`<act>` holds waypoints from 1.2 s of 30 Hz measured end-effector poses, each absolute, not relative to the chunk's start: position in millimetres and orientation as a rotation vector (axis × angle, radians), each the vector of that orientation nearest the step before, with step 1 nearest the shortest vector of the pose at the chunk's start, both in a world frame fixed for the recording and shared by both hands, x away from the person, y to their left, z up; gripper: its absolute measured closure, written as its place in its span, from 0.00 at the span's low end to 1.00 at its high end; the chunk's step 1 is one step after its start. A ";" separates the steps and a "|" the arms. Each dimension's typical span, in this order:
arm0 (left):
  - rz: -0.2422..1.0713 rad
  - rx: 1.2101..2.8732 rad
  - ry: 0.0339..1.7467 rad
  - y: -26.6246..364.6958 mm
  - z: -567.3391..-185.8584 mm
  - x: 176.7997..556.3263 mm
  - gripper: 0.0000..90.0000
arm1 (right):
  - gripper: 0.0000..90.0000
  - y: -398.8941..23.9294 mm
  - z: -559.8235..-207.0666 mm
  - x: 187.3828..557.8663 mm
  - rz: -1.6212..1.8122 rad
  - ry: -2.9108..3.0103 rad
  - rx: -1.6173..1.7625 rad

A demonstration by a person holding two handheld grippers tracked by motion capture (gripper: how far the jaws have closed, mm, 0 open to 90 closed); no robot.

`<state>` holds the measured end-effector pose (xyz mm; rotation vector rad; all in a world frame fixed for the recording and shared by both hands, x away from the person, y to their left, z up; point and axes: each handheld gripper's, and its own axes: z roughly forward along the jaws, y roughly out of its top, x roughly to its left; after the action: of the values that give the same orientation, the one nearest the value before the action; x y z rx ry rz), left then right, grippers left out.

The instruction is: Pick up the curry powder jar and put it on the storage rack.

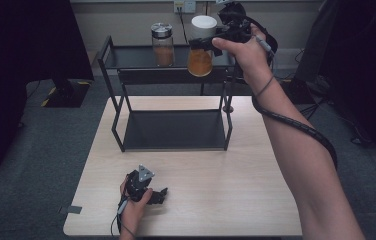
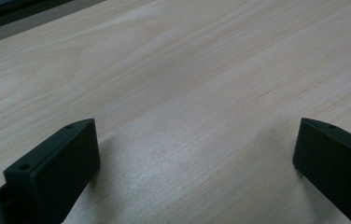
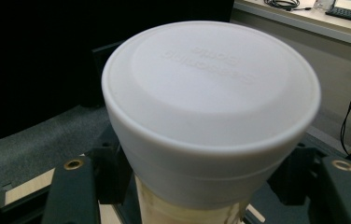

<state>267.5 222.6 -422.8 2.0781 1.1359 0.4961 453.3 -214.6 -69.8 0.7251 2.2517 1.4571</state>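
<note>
A jar with a white lid (image 1: 203,24) and orange contents (image 1: 199,61) hangs at the right end of the black rack's top shelf (image 1: 136,57). My right gripper (image 1: 204,42) is shut on its neck just under the lid. In the right gripper view the white lid (image 3: 211,107) sits between the black fingers (image 3: 73,186), close to the camera. Whether the jar's base touches the shelf I cannot tell. My left gripper (image 1: 159,195) rests low on the wooden table (image 1: 216,200) near its front edge, open with nothing between its fingers (image 2: 57,163).
A second jar (image 1: 163,45) with a metal lid and brown contents stands on the top shelf, left of the held jar. The rack's lower shelf (image 1: 173,130) lies bare on the table's far half. Grey carpet (image 1: 36,150) surrounds the table.
</note>
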 end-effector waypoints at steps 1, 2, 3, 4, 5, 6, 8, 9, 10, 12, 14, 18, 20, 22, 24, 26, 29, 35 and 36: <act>0.496 2.078 1.136 222.6 -422.8 267.6 0.00 | 0.39 -213.4 -68.3 456.3 1.464 2.249 0.735; 0.496 2.079 1.136 222.6 -422.8 267.6 0.00 | 0.39 -213.4 -68.3 456.3 1.464 2.249 0.735; 0.495 2.079 1.135 222.7 -422.7 267.6 0.00 | 0.39 -212.9 -67.6 457.7 1.468 2.245 0.738; 0.495 2.078 1.136 222.7 -422.7 267.6 0.00 | 0.39 -212.3 -66.6 459.0 1.468 2.243 0.739; 0.496 2.078 1.136 222.6 -422.8 267.6 0.00 | 0.39 -211.6 -65.6 460.0 1.469 2.239 0.743; 0.496 2.077 1.136 222.6 -422.9 267.5 0.00 | 0.39 -211.1 -64.2 461.3 1.468 2.237 0.746; 0.496 2.081 1.135 222.6 -422.5 267.7 0.00 | 0.39 -210.2 -61.1 463.7 1.462 2.230 0.753; 0.496 2.081 1.135 222.6 -422.5 267.7 0.00 | 0.39 -209.9 -59.5 465.0 1.459 2.227 0.757; 0.496 2.081 1.135 222.6 -422.5 267.7 0.00 | 0.39 -209.5 -58.1 466.3 1.456 2.221 0.762; 0.496 2.081 1.135 222.6 -422.5 267.7 0.00 | 0.39 -209.8 -56.9 469.5 1.462 2.207 0.775; 0.495 2.082 1.135 222.6 -422.4 267.8 0.00 | 0.39 -209.8 -56.2 473.0 1.468 2.191 0.793; 0.495 2.082 1.135 222.6 -422.3 267.8 0.00 | 0.39 -206.9 -53.6 477.7 1.452 2.160 0.818; 0.496 2.081 1.135 222.7 -422.5 267.7 0.00 | 0.39 -206.9 -53.6 481.2 1.450 2.152 0.831; 0.496 2.080 1.135 222.7 -422.6 267.7 0.00 | 0.39 -207.0 -54.0 484.7 1.449 2.148 0.844; 0.497 2.081 1.135 222.6 -422.5 267.6 0.00 | 0.39 -206.7 -54.9 487.7 1.445 2.143 0.852; 0.497 2.081 1.135 222.6 -422.5 267.7 0.00 | 0.39 -205.6 -55.4 490.7 1.436 2.143 0.863; 0.496 2.081 1.135 222.7 -422.5 267.7 0.00 | 0.39 -203.3 -56.7 493.8 1.421 2.141 0.865; 0.495 2.081 1.135 222.6 -422.5 267.7 0.00 | 0.39 -198.0 -62.4 500.5 1.400 2.148 0.872; 0.495 2.081 1.135 222.6 -422.5 267.7 0.00 | 0.39 -197.4 -63.0 502.2 1.399 2.154 0.870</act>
<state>267.7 222.6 -422.5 2.0809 1.1354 0.4952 502.2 -197.4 -63.0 0.8704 2.1536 1.3993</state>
